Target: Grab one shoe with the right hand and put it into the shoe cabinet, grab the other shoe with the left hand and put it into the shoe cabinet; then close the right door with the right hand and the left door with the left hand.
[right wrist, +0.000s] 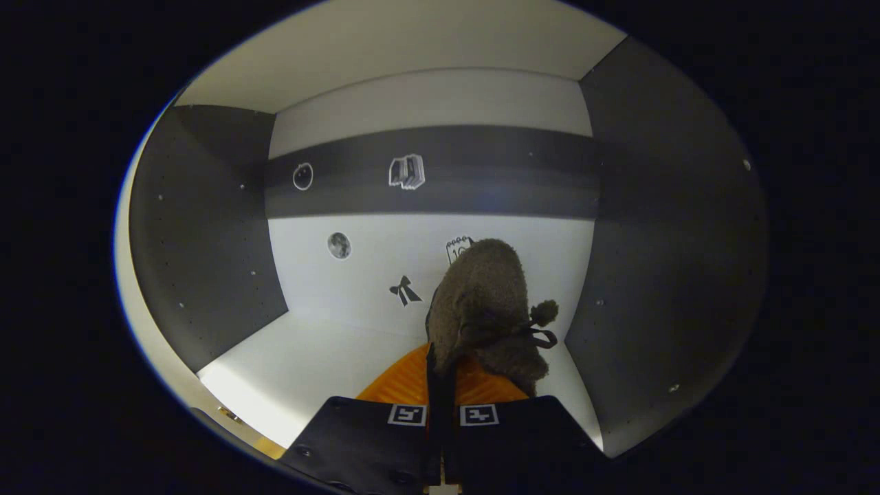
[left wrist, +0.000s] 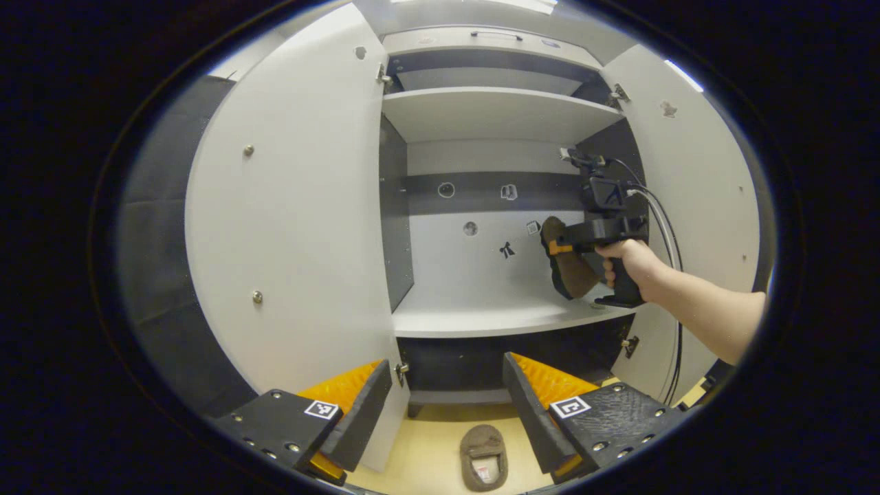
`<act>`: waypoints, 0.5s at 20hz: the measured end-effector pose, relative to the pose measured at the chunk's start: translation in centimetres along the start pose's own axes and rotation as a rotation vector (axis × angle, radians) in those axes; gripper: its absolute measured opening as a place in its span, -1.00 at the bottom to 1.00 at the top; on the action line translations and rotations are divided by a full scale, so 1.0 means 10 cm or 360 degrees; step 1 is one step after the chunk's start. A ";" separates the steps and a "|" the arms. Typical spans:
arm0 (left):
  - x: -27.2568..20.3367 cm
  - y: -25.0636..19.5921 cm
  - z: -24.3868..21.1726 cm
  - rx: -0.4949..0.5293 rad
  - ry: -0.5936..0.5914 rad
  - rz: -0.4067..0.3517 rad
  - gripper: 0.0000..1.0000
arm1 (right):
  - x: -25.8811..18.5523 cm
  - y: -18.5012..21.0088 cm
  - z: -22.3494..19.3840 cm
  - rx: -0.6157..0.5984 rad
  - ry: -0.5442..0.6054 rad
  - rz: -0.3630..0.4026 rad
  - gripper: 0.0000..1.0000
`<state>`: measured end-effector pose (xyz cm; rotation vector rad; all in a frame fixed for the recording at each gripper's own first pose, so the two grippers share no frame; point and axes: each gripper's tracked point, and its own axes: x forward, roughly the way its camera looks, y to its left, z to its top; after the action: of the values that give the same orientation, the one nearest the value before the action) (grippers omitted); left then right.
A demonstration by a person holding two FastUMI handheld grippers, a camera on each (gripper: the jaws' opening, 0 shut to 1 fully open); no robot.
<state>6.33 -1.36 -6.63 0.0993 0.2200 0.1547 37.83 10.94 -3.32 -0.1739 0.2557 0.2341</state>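
In the left gripper view, the left gripper [left wrist: 447, 405] sits at the bottom of the frame with its fingers spread wide and nothing between them. Below the gap, at the bottom centre, a brown fuzzy slipper [left wrist: 484, 456] lies on the pale floor [left wrist: 433, 447]. The shoe cabinet [left wrist: 495, 113] fills the middle of the frame, its left door [left wrist: 295, 227] and right door [left wrist: 694, 199] both swung open. At centre right a hand [left wrist: 629, 265] holds the right gripper [left wrist: 560, 247] inside the cabinet, above the lower shelf [left wrist: 481, 313], with the other slipper [left wrist: 567, 265] hanging from its tip. In the right gripper view, the right gripper [right wrist: 443, 392] at the bottom centre is nearly closed, both fingers clamping the edge of that brown slipper [right wrist: 481, 309], which rises just right of centre inside the compartment, above the white shelf [right wrist: 309, 364] and in front of the stickered back wall [right wrist: 385, 268].
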 end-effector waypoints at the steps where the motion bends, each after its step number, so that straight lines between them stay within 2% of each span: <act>1: 0.00 0.01 -0.04 -0.0006 0.0018 0.0013 0.89 | 0.02 0.03 0.02 0.0025 -0.0038 0.0005 -0.93; 2: 0.00 0.01 -0.07 -0.0010 0.0040 0.0027 0.89 | 0.05 0.02 0.02 0.0042 -0.0049 -0.0005 -0.99; 3: -0.01 0.02 -0.11 -0.0012 0.0059 0.0042 0.89 | 0.07 0.04 0.01 0.0051 -0.0049 0.0000 -0.87; 6: -0.02 0.02 -0.15 -0.0009 0.0084 0.0066 0.89 | 0.10 0.06 0.02 0.0011 -0.0077 -0.0015 -0.87; 7: -0.01 0.02 -0.16 -0.0008 0.0092 0.0070 0.89 | 0.12 0.09 0.01 -0.0011 -0.0084 -0.0011 -0.75; 9: 0.00 0.00 -0.18 -0.0007 0.0104 0.0069 0.89 | 0.12 0.15 -0.03 -0.0055 -0.0069 0.0002 -0.75; 10: 0.01 -0.02 -0.18 -0.0004 0.0106 0.0071 0.89 | 0.12 0.19 -0.04 -0.0063 -0.0064 0.0015 -0.50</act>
<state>6.06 -1.35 -8.43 0.0967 0.2842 0.2026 38.44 12.92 -4.28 -0.2072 0.2119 0.2520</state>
